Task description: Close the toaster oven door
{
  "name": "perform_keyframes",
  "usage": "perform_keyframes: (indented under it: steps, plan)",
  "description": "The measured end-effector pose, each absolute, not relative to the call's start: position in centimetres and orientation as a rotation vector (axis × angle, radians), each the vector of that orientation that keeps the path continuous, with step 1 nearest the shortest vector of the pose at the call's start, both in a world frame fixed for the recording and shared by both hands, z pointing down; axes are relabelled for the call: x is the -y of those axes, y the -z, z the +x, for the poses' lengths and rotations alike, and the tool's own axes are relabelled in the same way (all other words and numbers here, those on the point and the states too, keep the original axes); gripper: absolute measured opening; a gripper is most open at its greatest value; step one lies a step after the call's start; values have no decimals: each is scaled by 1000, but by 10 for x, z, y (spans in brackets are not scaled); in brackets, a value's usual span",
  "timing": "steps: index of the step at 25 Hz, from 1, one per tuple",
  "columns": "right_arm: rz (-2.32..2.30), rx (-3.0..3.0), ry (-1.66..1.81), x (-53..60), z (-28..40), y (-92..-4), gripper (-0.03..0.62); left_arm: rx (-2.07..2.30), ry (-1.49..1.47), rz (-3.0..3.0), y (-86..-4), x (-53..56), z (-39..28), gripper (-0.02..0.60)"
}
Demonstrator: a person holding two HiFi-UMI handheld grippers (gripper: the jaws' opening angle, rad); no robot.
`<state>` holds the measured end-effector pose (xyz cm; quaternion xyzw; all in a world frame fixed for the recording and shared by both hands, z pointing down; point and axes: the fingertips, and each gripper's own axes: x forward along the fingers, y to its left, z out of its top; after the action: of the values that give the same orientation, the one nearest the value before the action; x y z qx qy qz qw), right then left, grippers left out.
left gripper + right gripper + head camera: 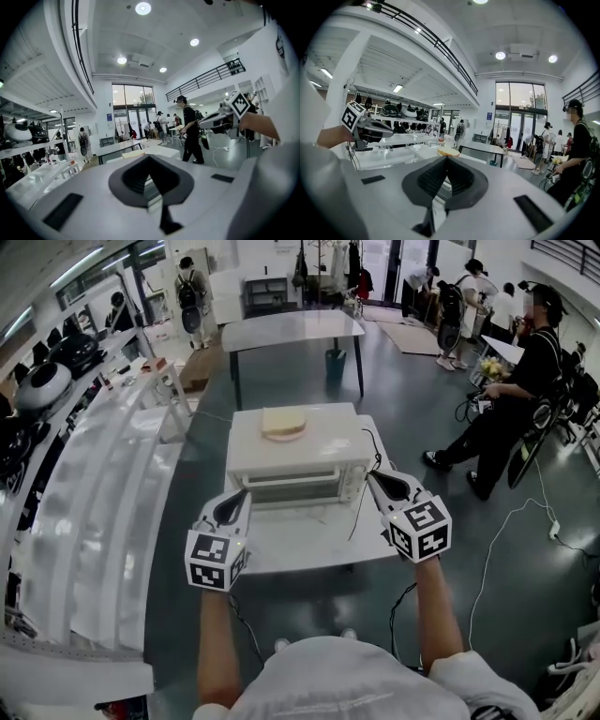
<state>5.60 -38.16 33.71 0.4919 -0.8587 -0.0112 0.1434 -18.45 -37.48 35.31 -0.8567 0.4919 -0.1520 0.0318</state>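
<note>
A white toaster oven (295, 451) stands on a small white table (309, 545), with a slice of bread (283, 423) on its top. Its glass door (298, 486) looks upright against the front. My left gripper (242, 495) hovers at the oven's front left corner with its jaws together and nothing between them. My right gripper (372, 476) is at the front right corner, jaws also together and empty. In the left gripper view the left gripper (149, 157) points over the oven (161, 151). In the right gripper view the right gripper (446, 158) points toward the bread (448, 152).
A black cable (361, 507) runs from the oven's right side over the table edge. A grey table (291, 329) stands behind. A long white counter (94, 502) runs along the left. A seated person (525, 381) and floor cables (506, 531) are at the right.
</note>
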Motion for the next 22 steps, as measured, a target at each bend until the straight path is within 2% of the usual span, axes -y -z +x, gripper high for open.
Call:
perform_keyframes:
  steps: [22]
  plan:
    - [1320,2531,136,363,23,-309,15,-1468,398,-2600,-321,357,-181,20]
